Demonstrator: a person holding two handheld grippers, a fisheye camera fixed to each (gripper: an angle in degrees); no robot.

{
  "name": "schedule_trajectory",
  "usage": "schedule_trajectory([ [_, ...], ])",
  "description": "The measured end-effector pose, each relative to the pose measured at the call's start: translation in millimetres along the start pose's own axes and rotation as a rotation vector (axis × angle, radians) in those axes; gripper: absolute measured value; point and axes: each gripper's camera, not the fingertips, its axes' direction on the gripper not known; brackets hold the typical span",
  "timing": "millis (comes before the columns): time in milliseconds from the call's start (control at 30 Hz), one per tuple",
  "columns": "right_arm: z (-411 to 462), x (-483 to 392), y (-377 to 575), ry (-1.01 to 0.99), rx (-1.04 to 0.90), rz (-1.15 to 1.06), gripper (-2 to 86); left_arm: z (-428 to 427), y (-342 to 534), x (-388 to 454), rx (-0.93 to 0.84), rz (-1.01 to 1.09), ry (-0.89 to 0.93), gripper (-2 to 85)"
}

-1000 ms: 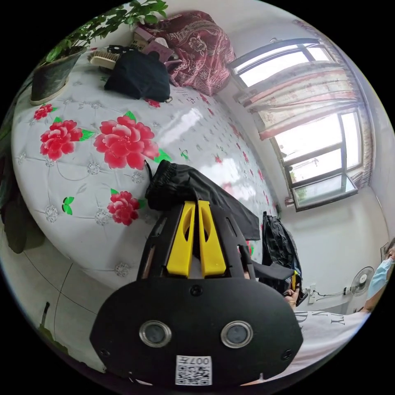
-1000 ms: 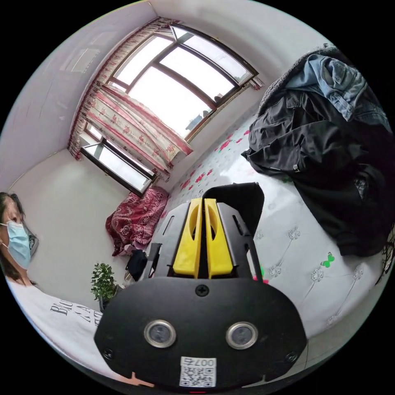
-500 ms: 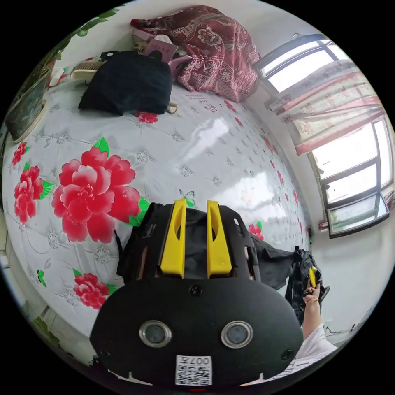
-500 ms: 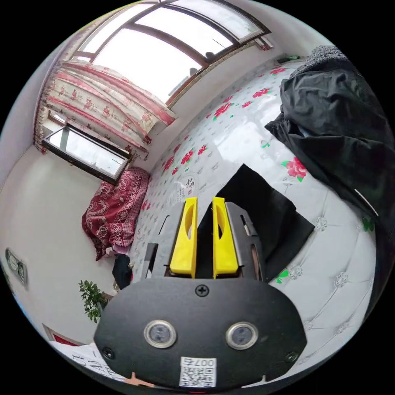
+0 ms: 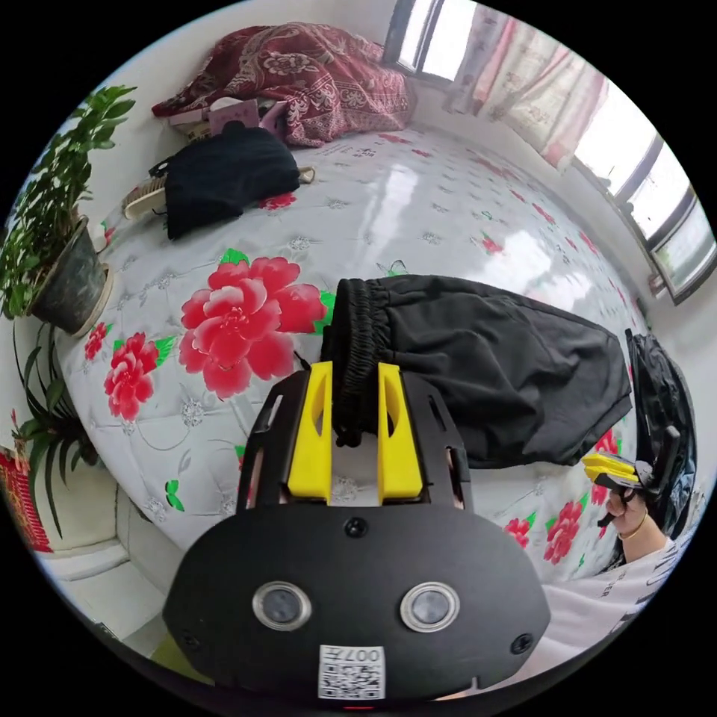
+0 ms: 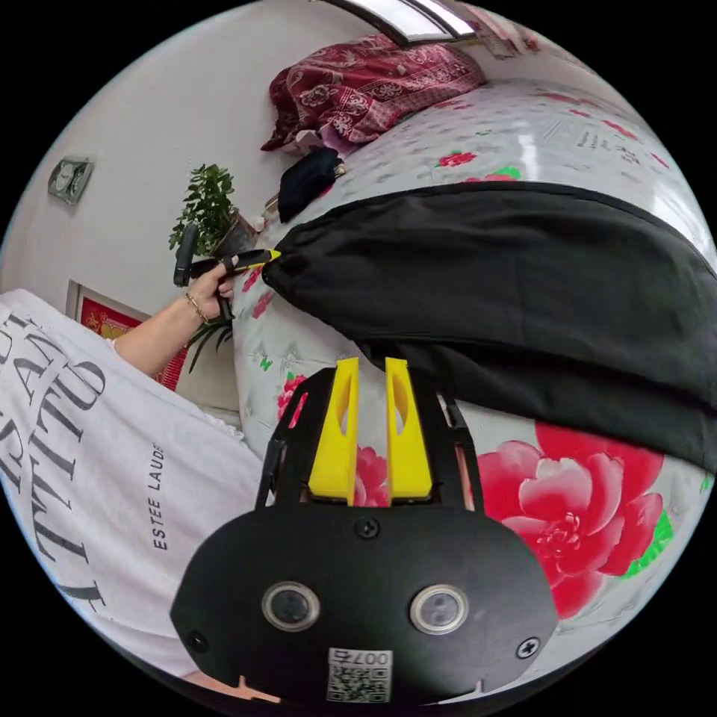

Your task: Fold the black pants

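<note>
Now black pants (image 5: 485,366) flat near bed (image 5: 418,202) edge, left gripper (image 5: 354,373) jaws apart around waistband, right gripper (image 6: 371,370) jaws parted, empty.

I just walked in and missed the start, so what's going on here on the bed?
A person is folding black fabric pants spread on a glossy white bed cover with red flowers. The left gripper has its yellow jaws standing open around the gathered elastic waistband, not pressing on it. The right gripper sits open near the pants' near edge, holding nothing. The pants lie flat, already doubled.
</note>
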Motion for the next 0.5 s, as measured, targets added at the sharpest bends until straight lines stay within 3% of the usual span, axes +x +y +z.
schedule_trajectory([
  [100, 25.2, -5.9, -29.3, 0.048, -0.048, -0.053, 4.3, 22.4, -14.7, 13.8, -0.038, 0.072, -0.076, 9.1],
  [167, 19.8, 2.6, -52.0, 0.079, 0.023, -0.019, 4.2, 37.3, -22.8, 14.6, -0.052, 0.079, -0.062, 8.9],
  [367, 25.2, 2.8, -58.3, -0.077, 0.024, 0.014, 4.0, 43.9, -25.9, 19.8, -0.033, 0.056, -0.036, 8.7],
  [500, 45.5, -13.5, -52.2, -0.028, -0.009, -0.004, 4.0, 46.4, -19.1, 23.1, 0.003, 0.053, -0.03, 8.6],
])
